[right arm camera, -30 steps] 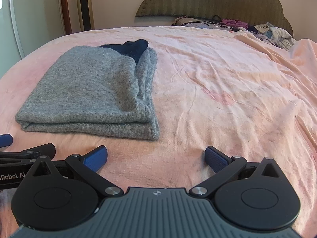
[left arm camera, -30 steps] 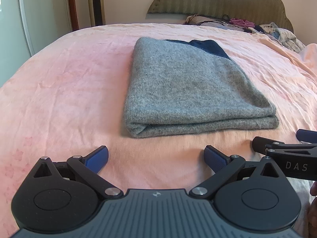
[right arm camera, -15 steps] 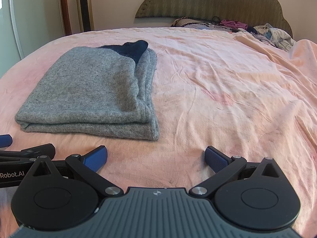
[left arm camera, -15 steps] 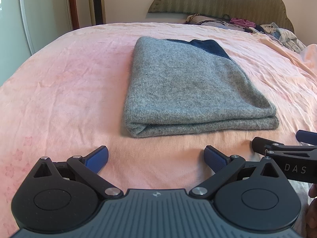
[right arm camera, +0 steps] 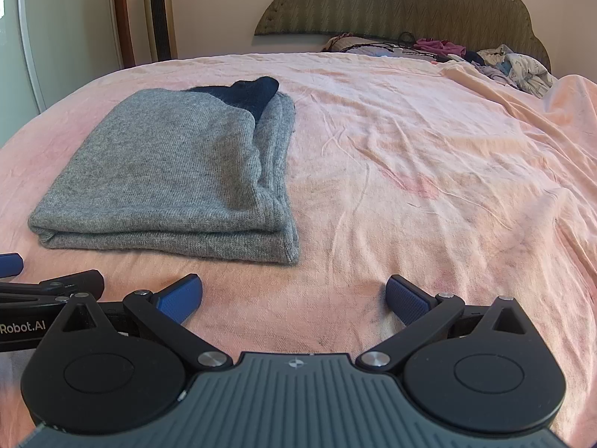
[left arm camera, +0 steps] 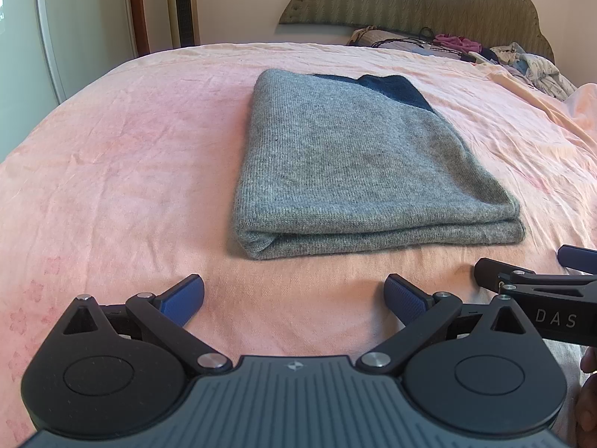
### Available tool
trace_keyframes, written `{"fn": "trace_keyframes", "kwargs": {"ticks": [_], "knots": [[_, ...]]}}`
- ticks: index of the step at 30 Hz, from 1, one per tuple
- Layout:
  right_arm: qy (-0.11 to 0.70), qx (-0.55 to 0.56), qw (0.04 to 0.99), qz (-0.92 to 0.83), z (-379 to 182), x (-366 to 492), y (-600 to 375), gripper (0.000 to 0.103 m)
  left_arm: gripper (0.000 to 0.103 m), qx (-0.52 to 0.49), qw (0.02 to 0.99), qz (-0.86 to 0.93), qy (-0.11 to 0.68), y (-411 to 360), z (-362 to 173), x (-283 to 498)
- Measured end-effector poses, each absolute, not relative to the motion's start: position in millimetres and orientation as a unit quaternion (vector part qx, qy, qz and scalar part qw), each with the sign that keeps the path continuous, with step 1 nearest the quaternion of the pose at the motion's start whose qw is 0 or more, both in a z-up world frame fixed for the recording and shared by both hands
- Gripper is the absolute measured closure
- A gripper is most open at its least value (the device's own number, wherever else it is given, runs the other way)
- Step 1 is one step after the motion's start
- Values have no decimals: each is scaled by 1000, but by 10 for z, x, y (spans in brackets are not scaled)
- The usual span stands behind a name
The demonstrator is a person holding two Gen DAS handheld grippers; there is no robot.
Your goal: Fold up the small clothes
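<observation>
A grey knitted garment (left arm camera: 354, 164) with a dark blue part at its far end lies folded into a flat rectangle on the pink bedsheet (left arm camera: 112, 171). In the right wrist view the same folded garment (right arm camera: 179, 171) sits to the left. My left gripper (left arm camera: 294, 298) is open, a short way in front of the garment's near fold, holding nothing. My right gripper (right arm camera: 294, 298) is open too, empty, over bare sheet to the right of the garment. Each gripper's side shows at the edge of the other's view.
A heap of loose clothes (right arm camera: 503, 63) lies at the far right by the padded headboard (right arm camera: 410, 3). A rumpled pink cover (right arm camera: 559, 119) rises on the right. A white cabinet and a tall gold unit (right arm camera: 160, 15) stand beyond the bed's left side.
</observation>
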State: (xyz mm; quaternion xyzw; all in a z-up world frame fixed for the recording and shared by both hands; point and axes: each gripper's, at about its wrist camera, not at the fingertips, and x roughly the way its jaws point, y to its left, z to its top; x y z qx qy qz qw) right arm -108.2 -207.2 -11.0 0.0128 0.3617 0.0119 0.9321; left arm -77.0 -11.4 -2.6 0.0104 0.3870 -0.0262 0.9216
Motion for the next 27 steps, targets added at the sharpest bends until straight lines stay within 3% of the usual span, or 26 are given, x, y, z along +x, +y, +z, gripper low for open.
{"fn": "trace_keyframes", "kwargs": {"ticks": [27], "knots": [[357,14,934,9,-112,-1102,-2060,0,0,8,930,-24,367,-129,-45,-856]]}}
